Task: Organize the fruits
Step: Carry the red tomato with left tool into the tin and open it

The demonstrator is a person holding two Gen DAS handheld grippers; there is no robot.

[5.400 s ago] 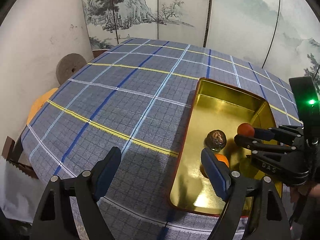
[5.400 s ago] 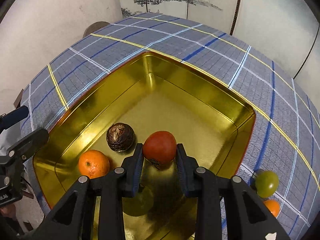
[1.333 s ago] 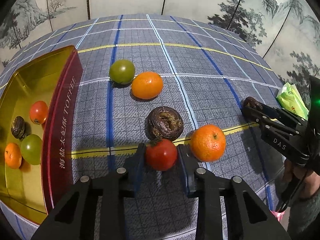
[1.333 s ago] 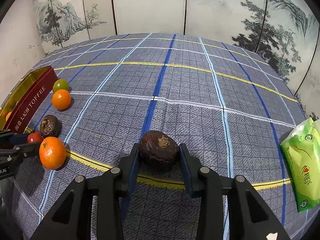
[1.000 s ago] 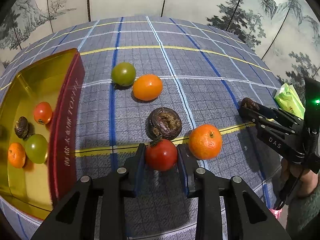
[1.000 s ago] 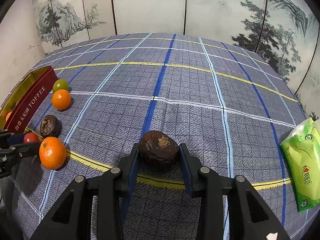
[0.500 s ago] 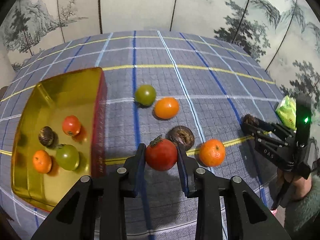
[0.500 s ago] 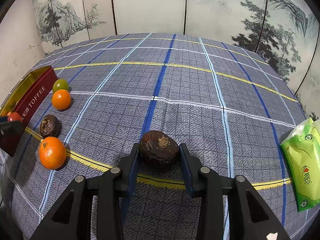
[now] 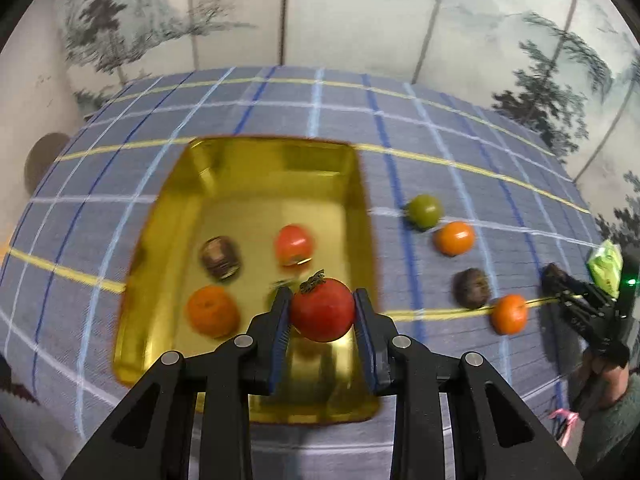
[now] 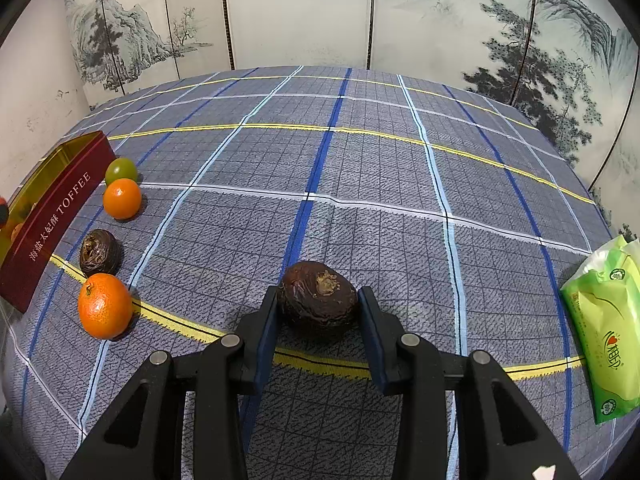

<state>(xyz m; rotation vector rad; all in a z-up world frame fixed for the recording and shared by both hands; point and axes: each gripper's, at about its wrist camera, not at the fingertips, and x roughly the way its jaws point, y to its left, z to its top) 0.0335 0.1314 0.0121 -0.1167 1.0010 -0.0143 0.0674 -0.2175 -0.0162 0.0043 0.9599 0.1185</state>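
Observation:
My left gripper [image 9: 322, 316] is shut on a red tomato [image 9: 322, 309] and holds it above the near right part of the gold tin [image 9: 168, 208]. Inside the tin lie a red tomato [image 9: 293, 244], a dark brown fruit [image 9: 220, 258] and an orange [image 9: 212, 311]. On the cloth to the tin's right sit a green tomato [image 9: 425, 210], an orange fruit [image 9: 454, 238], a brown fruit [image 9: 472, 288] and a mandarin [image 9: 509, 314]. My right gripper [image 10: 318, 308] is shut on a dark brown wrinkled fruit [image 10: 318, 298] low over the cloth.
The tin's red side reads TOFFEE [image 10: 56, 216] at the left of the right wrist view. A green tissue pack [image 10: 608, 320] lies by the table's right edge. A painted folding screen [image 10: 304, 12] stands behind the round table.
My left gripper lifted the red tomato off the cloth and carried it left over the tin. The right gripper stayed still, holding the brown fruit.

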